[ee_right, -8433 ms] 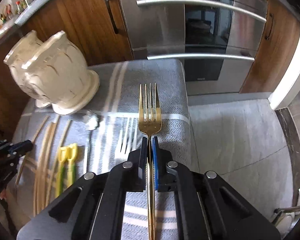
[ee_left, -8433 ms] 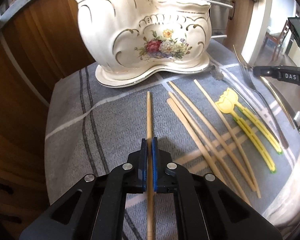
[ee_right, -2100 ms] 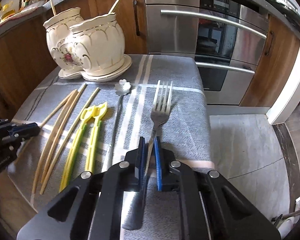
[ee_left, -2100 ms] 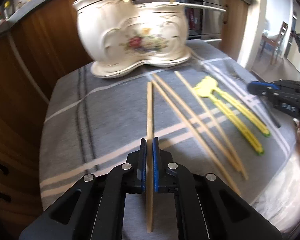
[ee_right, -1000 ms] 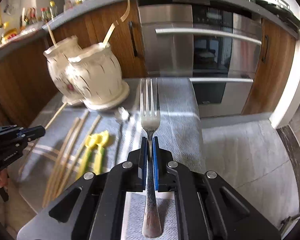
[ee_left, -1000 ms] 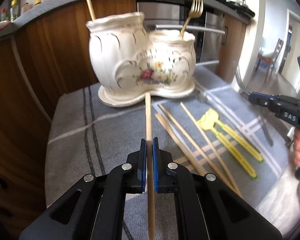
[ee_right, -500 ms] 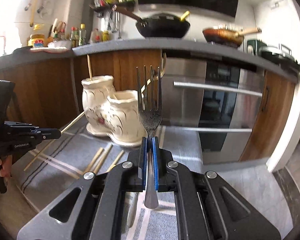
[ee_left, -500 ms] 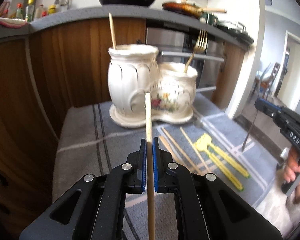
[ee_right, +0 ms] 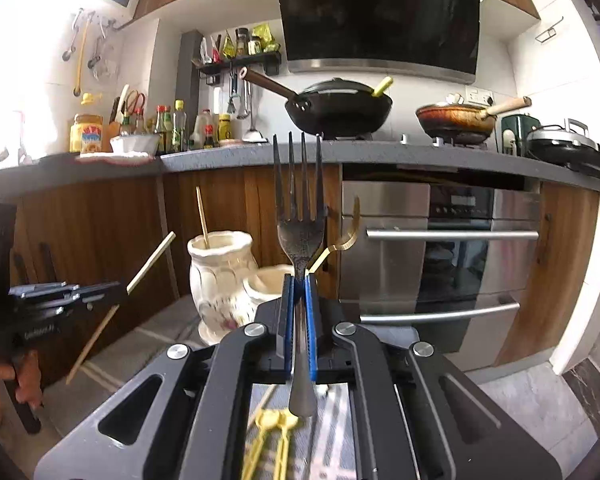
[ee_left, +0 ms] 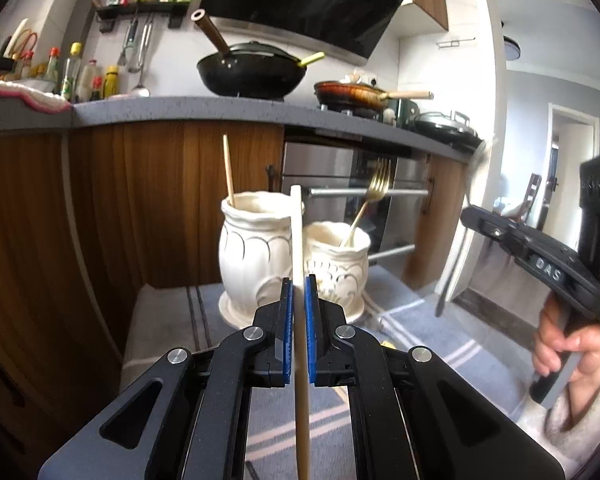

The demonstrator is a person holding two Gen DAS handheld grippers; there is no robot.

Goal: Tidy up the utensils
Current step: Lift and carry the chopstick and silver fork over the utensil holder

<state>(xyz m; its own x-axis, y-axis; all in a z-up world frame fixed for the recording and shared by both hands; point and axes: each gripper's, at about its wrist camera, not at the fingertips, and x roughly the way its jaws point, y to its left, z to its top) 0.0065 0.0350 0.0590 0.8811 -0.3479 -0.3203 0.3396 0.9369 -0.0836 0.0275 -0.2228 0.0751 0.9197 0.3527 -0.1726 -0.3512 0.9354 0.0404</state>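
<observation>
My left gripper [ee_left: 296, 292] is shut on a wooden chopstick [ee_left: 297, 240] that stands upright in front of the cream two-pot ceramic holder [ee_left: 256, 264]. The holder's left pot has one chopstick [ee_left: 229, 172] in it and its right pot a gold fork [ee_left: 374, 196]. My right gripper [ee_right: 299, 284] is shut on a silver fork [ee_right: 300, 232], tines up, held in the air near the holder [ee_right: 220, 276]. In the right wrist view the left gripper [ee_right: 116, 294] hangs at the left with its chopstick [ee_right: 148, 260] slanting. Yellow tongs [ee_right: 274, 424] lie on the cloth below.
The holder stands on a table under a grey striped cloth [ee_left: 172, 320]. Behind are wooden cabinets, a steel oven [ee_right: 452, 236] and a counter with pans and bottles. A hand [ee_left: 568, 344] grips the right tool's handle.
Both grippers have risen and tilted up from the table, each with its utensil: the chopstick and the silver fork are now off the cloth, and the counter has come into view.
</observation>
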